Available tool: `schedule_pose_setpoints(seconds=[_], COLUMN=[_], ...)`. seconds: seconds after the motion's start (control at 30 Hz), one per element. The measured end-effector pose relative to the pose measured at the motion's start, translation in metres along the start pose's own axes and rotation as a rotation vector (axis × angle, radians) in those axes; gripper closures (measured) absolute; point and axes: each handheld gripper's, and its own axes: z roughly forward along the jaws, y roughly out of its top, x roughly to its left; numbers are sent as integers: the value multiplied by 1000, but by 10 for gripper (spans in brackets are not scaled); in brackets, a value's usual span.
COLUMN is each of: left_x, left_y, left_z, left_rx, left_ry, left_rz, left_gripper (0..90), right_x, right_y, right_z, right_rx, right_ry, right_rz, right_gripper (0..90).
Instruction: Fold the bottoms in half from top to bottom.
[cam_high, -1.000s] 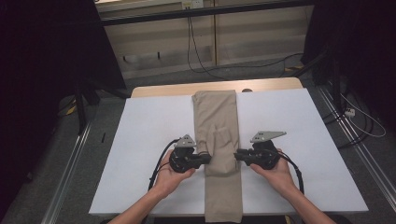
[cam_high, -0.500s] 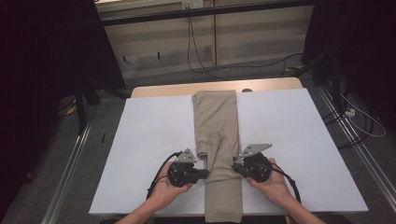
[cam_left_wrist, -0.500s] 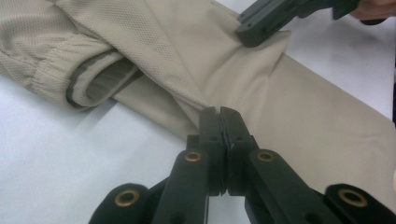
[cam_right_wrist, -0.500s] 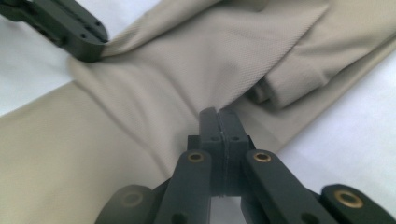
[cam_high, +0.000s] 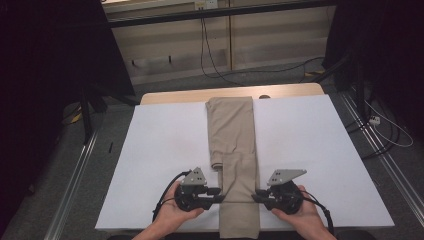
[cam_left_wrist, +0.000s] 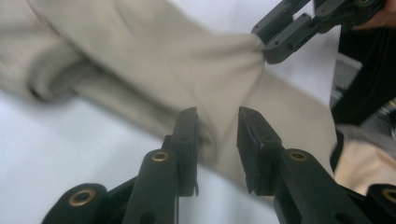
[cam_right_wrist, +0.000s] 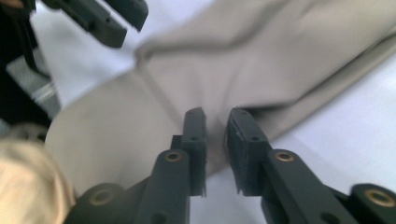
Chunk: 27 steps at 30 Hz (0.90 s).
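Beige trousers, folded lengthwise, lie down the middle of the white table, their near end over the front edge. My left gripper is at their left edge, near the front. Its jaws are closed on a bunched bit of the cloth. My right gripper is opposite at the right edge. It pinches the fabric there. The cloth runs taut between them. Each gripper view shows the other gripper farther off: the right gripper and the left gripper.
A strip of wooden tabletop shows beyond the white sheet. Metal rails run along the floor on both sides and cables lie on the floor at the right. White surface lies on both sides of the trousers.
Both grippers have moved nearer to the front edge along the trousers and inward onto their edges. The cloth between them is now drawn taut.
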Motion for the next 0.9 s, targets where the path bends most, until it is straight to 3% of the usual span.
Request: schedule_pose_setpoints(seconds=[0.1, 0.13, 0.23, 0.3, 0.4, 0.47, 0.53, 0.6, 0.73, 0.9], left_x=[17, 24, 43, 55, 68, 72, 71, 63, 46, 16], left_y=[18, 24, 39, 43, 43, 40, 37, 37, 32, 9], left_z=[8, 13, 31, 40, 54, 58, 55, 50, 34, 19], left_rx=[-41, -35, -40, -45, -13, 0, -1, -8, -20, 15], left_ry=[70, 97, 170, 179, 219, 196, 168, 145, 75, -7], left_rz=[-17, -6, -8, -35, -38, -75, -69, -55, -39, -6], left_gripper=[559, 544, 494, 476, 429, 482, 707, 845, 863, 865], right_x=[-18, -25, -47, -59, -68, -69, -67, -62, -51, -26], right_y=[17, 23, 39, 44, 47, 46, 44, 44, 36, 17], right_z=[3, 6, 20, 31, 45, 50, 50, 44, 31, 15], right_rx=[-35, -42, -53, -52, -43, -39, -43, -54, -65, -47], right_ry=[-66, -89, -125, -165, -179, -183, -156, -155, -74, -6], right_rz=[0, -13, 7, 24, 36, 47, 57, 49, 51, 36], right_gripper=[694, 687, 628, 595, 574, 615, 779, 885, 898, 899])
